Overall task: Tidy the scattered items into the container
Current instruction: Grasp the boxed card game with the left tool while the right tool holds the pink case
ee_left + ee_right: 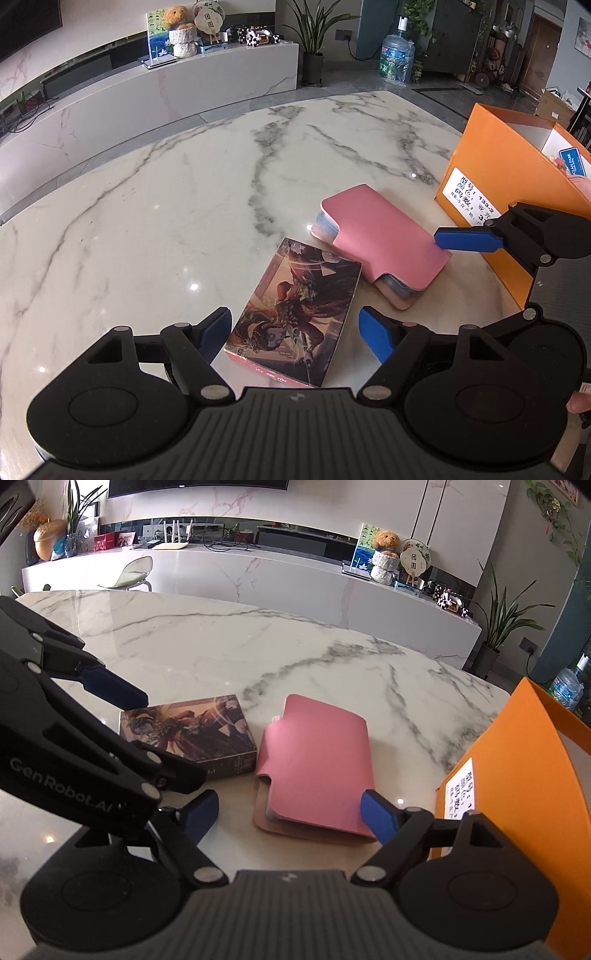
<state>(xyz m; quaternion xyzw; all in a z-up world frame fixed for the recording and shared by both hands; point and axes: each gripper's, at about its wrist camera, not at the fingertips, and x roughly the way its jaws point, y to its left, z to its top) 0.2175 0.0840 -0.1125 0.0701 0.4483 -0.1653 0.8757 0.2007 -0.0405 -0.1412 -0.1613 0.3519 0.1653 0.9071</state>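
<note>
Two items left out on the marble table (147, 221): illustrated card box (295, 321) between the spread fingers of the left gripper (293, 334), pink card holder (314, 760) between the spread fingers of the right gripper (288, 814). Neither is gripped yet. Orange container (491, 173), right of both grippers, already holds something blue, contents mostly hidden. Task looks partway done.

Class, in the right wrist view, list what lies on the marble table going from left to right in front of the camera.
Illustrated card box → pink card holder → orange box.
</note>
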